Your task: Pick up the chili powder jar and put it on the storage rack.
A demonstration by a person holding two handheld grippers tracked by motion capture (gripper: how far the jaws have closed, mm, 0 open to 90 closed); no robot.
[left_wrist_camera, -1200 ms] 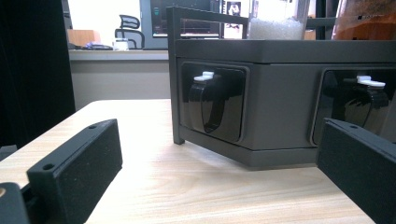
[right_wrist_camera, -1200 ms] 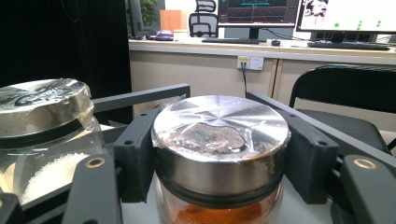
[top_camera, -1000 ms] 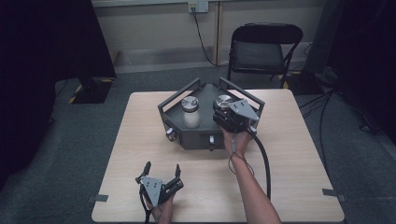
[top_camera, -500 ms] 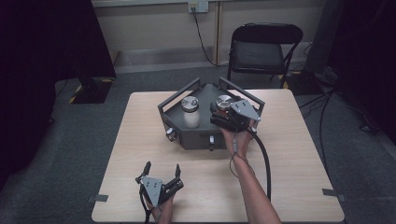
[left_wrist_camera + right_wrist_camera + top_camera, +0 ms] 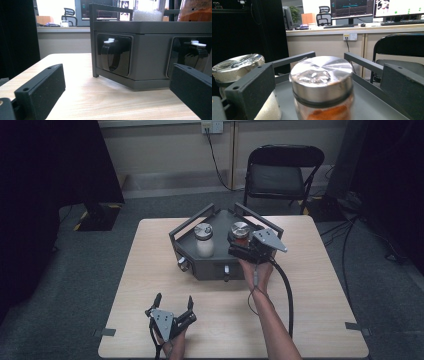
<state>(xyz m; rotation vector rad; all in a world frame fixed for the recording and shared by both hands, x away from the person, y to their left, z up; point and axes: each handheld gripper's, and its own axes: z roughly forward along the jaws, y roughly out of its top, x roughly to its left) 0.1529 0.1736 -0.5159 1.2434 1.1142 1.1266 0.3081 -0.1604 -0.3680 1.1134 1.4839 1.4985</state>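
Note:
A dark grey rack (image 5: pixel 210 266) stands mid-table with two metal-lidded jars on its top tray. One jar holds white grains (image 5: pixel 204 241), the other orange powder (image 5: pixel 241 230). My right gripper (image 5: pixel 239 242) reaches in from the near side. It is open and its jaws have just been opening. In the right gripper view the orange jar (image 5: pixel 322 72) stands upright between the spread jaws, untouched, with the white jar (image 5: pixel 237 65) to its left. My left gripper (image 5: pixel 174 300) rests open and empty near the table's front edge, facing the rack's front wall (image 5: pixel 150 55).
The rack's front faces carry black recessed latches with white tabs (image 5: pixel 113 53). Grey rails (image 5: pixel 362 62) rise around the tray's far sides. A black folding chair (image 5: pixel 280 175) stands beyond the wooden table (image 5: pixel 150 270). The right gripper's cable (image 5: pixel 287 290) trails over the table.
The right gripper's jaws have spread off the orange jar, and the gripper has eased slightly back toward the person. The jar stays on the tray. The left gripper has not moved.

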